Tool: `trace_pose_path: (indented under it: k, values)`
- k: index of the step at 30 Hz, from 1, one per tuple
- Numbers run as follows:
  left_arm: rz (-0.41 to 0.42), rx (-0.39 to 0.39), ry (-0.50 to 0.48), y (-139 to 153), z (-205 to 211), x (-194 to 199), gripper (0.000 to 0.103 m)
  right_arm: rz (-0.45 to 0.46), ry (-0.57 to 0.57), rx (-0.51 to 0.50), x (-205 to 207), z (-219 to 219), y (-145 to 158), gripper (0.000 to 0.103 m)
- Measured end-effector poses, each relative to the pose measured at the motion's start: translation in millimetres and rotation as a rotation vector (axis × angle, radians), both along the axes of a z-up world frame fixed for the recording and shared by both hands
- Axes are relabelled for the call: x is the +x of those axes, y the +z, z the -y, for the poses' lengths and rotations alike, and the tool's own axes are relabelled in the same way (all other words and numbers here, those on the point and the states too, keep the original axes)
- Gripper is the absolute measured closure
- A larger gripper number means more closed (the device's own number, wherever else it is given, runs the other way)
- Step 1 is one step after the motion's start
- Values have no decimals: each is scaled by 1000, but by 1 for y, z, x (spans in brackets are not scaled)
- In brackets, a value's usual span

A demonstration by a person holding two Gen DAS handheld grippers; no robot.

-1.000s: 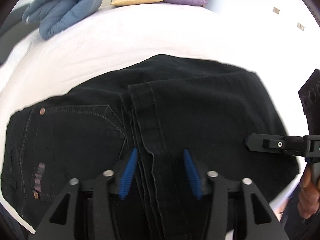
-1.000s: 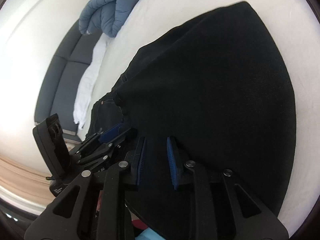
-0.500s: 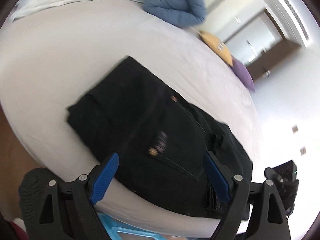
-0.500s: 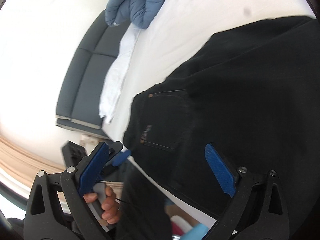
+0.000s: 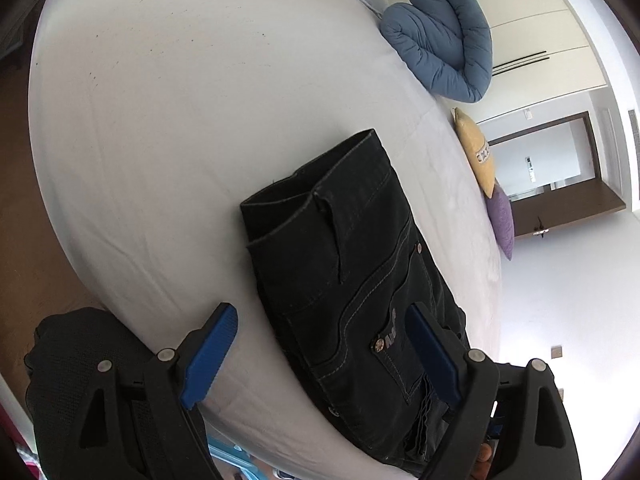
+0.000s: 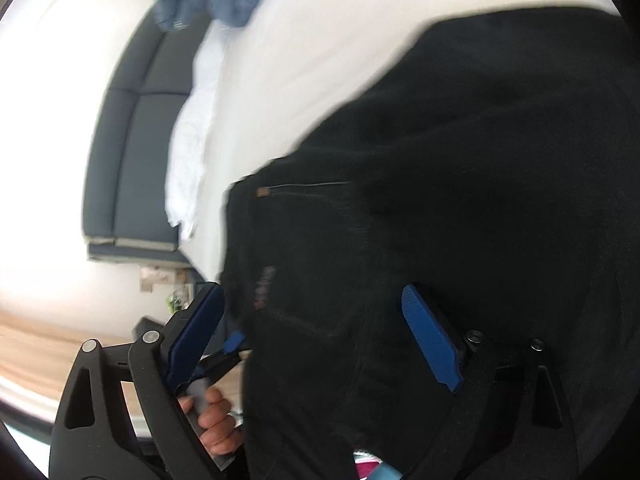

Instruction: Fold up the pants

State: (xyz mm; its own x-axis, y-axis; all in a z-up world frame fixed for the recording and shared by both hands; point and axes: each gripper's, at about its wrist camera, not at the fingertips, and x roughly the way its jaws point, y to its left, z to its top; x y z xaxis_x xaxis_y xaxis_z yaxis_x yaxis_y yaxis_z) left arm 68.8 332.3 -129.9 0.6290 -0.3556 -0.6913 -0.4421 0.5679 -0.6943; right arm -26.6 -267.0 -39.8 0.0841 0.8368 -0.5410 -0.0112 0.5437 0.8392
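Lying folded on the bed (image 5: 168, 128), near its front edge: one pair of black pants (image 5: 360, 292), waistband end away from the left camera, pocket with rivets and a small logo uppermost.

Left tool (image 5: 320, 350): fingers wide apart, nothing held. Its right finger overlaps the pocket side of the pants in the view; whether it touches is unclear. Its left finger sits over bare sheet. The pants lie straight ahead and slightly right of this tool, long axis running away from it toward the pillows.

Right tool (image 6: 316, 340): wide, jaws narrowing slightly, nothing gripped; pants (image 6: 460, 200) fill the space ahead, view blurred. The left tool's tip and the hand (image 6: 214, 420) holding it show below left there.

Judgement: both tools sit close to the bundle's near end, so either could take it; a further fold would likely run across the long axis.

Surface: white sheet, smooth, few creases. Room: blue duvet (image 5: 444, 36) rolled at the far side, yellow pillow (image 5: 478, 156), purple pillow (image 5: 502, 222), white wardrobe doors, dark headboard (image 6: 128, 152), wooden floor.
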Motion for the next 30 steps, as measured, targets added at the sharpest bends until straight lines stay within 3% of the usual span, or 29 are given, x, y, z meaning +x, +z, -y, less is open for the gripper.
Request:
trace_pose_path:
  k: [5,11,13,15,17,23,30]
  values:
    - [18,-73,45,-14,-8,12,15,-69,19,-47,4,-25,-18,13]
    - [56,-154,60,-20,-19,27,11,-94,-3,-6,4,-32,-25,13]
    - [58,-177,67,-20,-23,26,22,-102,-12,-3,4,-35,-25,13]
    - [49,-195,55,-23,-24,30,56,-105,-25,2,4,-31,-25,13]
    - [23,-217,51,-30,-25,34,76,-102,-37,3,4,-16,-21,13]
    - [39,-186,58,-22,-20,34,85,-134,-22,-86,13,-14,-30,13]
    - [146,-19,-8,33,9,39,88,-119,-25,-156,17,-27,-38,13]
